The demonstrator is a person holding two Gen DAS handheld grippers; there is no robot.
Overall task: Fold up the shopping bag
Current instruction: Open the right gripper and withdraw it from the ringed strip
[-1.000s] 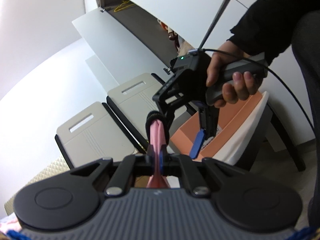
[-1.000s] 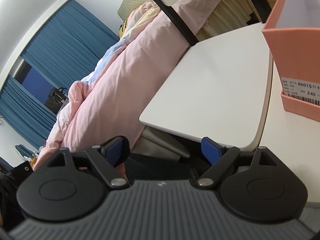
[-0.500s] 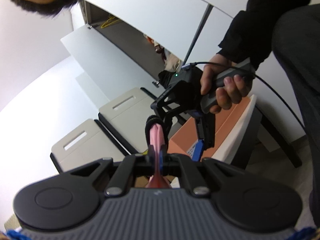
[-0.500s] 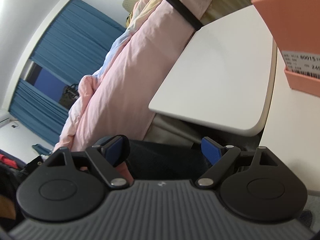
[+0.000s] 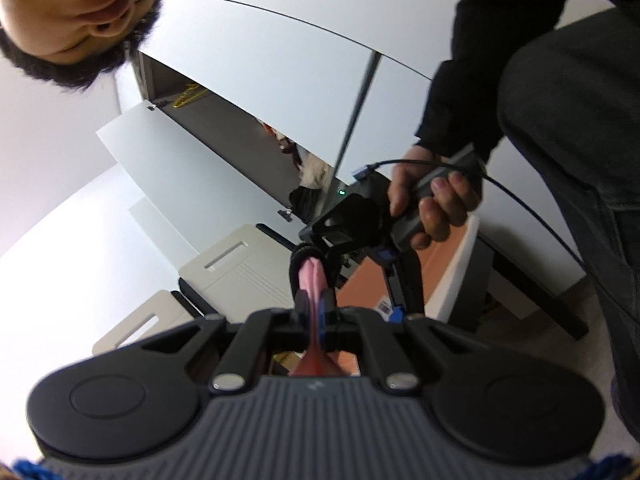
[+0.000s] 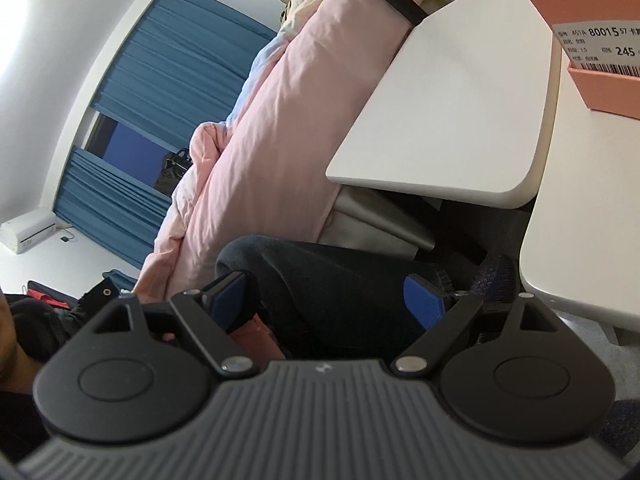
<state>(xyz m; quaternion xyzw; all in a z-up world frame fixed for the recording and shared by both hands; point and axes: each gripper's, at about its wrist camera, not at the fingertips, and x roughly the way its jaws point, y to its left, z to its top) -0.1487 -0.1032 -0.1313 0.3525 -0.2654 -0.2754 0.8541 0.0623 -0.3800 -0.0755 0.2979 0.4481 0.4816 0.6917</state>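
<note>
Pink fabric of the soft shopping bag (image 5: pixel 311 280) is pinched between the closed jaws of the left gripper (image 5: pixel 314 304), a thin fold running up from under the device and sticking out past the fingertips. Just beyond it hangs the right gripper (image 5: pixel 352 264), held by the person's hand (image 5: pixel 434 204) in a black sleeve; one of its black fingers crosses in front of the salmon-orange cardboard box (image 5: pixel 362 284) on the white surface (image 5: pixel 460 272). Two pale folding chairs (image 5: pixel 240 264) stand behind, before an open white wardrobe (image 5: pixel 224 128).

In the right wrist view the right gripper (image 6: pixel 328 300) has its blue pads (image 6: pixel 424 300) wide apart with nothing between them; a bit of pink bag (image 6: pixel 256 336) shows beside the left pad. Dark trousers (image 6: pixel 328 288) fill the gap behind, with a pink quilt on the bed (image 6: pixel 272 120) and blue curtains (image 6: pixel 160 80) beyond.

Compared with a second ago, the right gripper has tipped downward, so the box has slid to the top corner and the trousers have come into view. The left view has tilted up, showing more ceiling.

Whether the box holds anything cannot be told; only its labelled outer wall (image 6: pixel 596 48) shows.
</note>
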